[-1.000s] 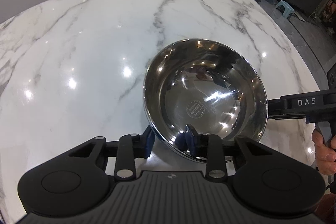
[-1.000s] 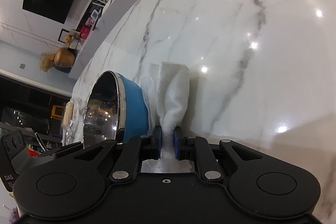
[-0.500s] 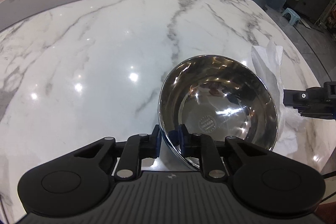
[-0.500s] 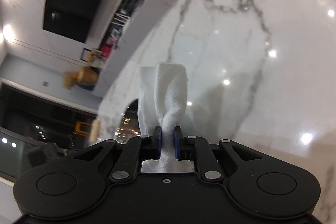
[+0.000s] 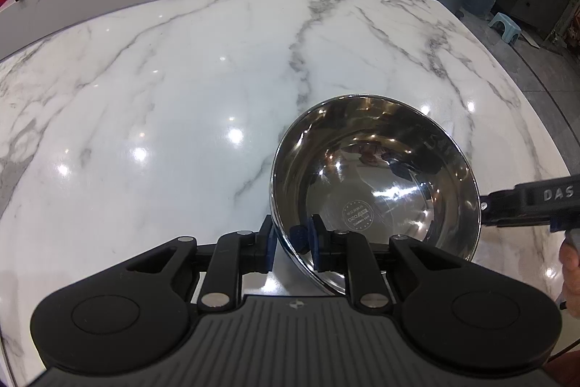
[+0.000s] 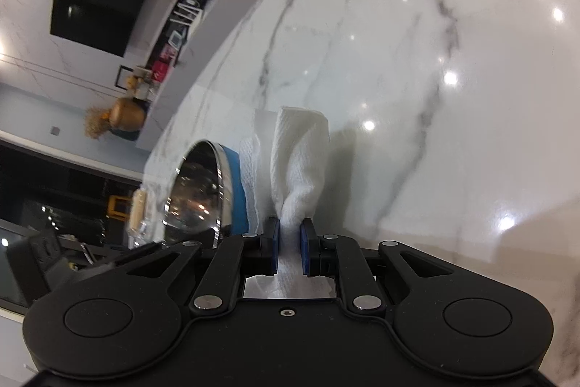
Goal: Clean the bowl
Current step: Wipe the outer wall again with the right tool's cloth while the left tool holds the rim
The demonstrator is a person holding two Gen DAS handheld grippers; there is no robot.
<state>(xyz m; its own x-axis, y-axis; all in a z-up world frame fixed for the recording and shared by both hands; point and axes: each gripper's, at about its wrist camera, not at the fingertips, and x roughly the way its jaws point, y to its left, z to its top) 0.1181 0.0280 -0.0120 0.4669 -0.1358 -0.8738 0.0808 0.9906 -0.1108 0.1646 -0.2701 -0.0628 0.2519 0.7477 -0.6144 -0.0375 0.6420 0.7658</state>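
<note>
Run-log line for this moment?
left tool: jaws opening, rim of blue-sided steel bowl between | right tool: shut on white paper towel | towel outside bowl

Bowl on marble table; paper towel beside it.

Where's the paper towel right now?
In the right wrist view, the paper towel is pinched in the right gripper, just right of the bowl's blue outside, above the marble table.

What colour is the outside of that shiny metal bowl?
Blue. The right wrist view shows the bowl side-on, with its blue outer wall behind the steel rim.
</note>
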